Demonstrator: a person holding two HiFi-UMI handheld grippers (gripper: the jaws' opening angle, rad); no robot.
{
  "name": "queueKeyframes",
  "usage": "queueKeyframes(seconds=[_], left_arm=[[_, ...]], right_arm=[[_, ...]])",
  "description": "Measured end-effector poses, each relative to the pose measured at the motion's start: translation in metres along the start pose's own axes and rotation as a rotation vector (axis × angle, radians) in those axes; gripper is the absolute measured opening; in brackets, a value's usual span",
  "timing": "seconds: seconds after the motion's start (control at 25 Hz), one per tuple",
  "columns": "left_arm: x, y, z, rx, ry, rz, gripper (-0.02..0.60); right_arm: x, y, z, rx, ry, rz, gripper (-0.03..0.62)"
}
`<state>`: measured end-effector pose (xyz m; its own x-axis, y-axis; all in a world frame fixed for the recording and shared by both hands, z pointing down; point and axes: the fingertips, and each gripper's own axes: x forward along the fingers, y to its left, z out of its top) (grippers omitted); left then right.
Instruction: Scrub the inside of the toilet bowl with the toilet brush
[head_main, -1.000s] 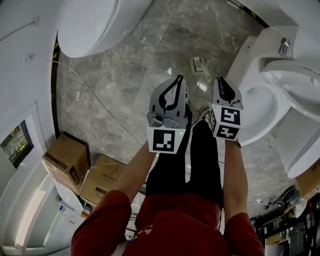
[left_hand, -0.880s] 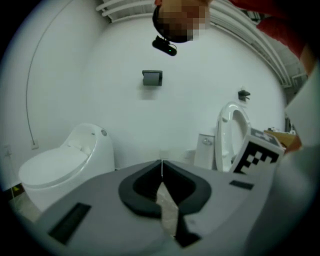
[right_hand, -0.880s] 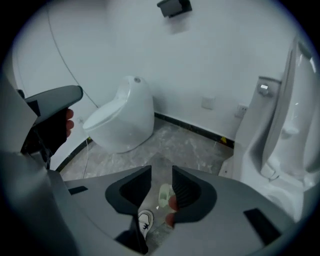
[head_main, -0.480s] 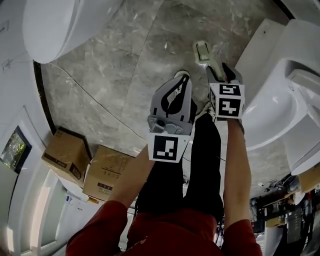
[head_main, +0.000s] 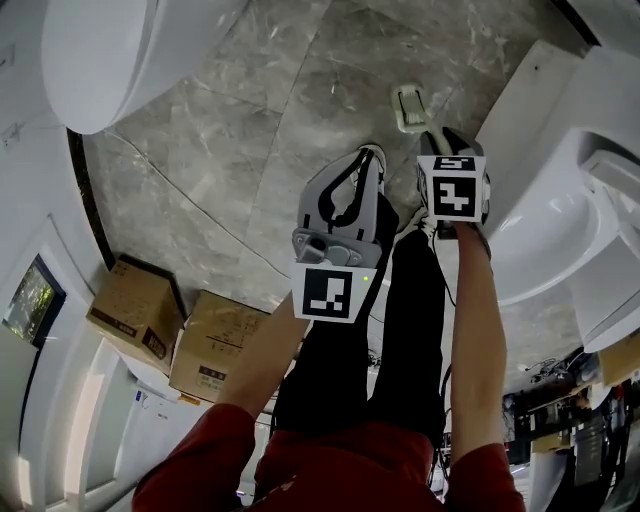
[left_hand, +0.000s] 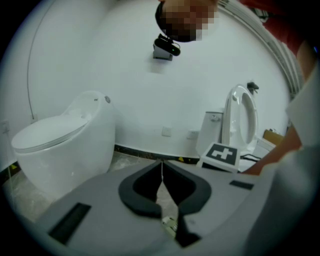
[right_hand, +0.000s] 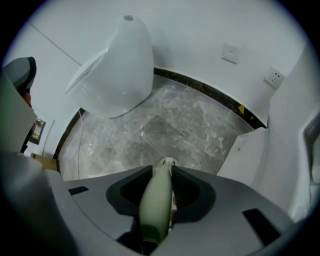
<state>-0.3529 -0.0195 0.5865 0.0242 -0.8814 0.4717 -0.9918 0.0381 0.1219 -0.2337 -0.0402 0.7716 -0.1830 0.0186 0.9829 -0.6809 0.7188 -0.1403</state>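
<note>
Head view: the toilet brush (head_main: 408, 106) stands on the grey floor (head_main: 250, 150) at upper centre, just left of the open toilet bowl (head_main: 545, 230). The right gripper (head_main: 440, 145) points down over it, with the left gripper (head_main: 362, 165) beside.

Left gripper view: the jaws are clenched together, tips meeting on nothing.

Right gripper view: the jaws have just been closing and now grasp the toilet brush (right_hand: 156, 200) by its green handle.

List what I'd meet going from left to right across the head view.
From the left: closed white toilet → left gripper → right gripper → open toilet bowl.
</note>
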Motion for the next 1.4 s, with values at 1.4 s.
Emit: queueKeyframes(seconds=[1.4], left_arm=[[-0.099,-0.298,0.199,0.196,-0.132,-0.23,-0.003]], right_arm=[[-0.434,-0.091,-0.197,0.236,-0.5,-0.132,0.101]])
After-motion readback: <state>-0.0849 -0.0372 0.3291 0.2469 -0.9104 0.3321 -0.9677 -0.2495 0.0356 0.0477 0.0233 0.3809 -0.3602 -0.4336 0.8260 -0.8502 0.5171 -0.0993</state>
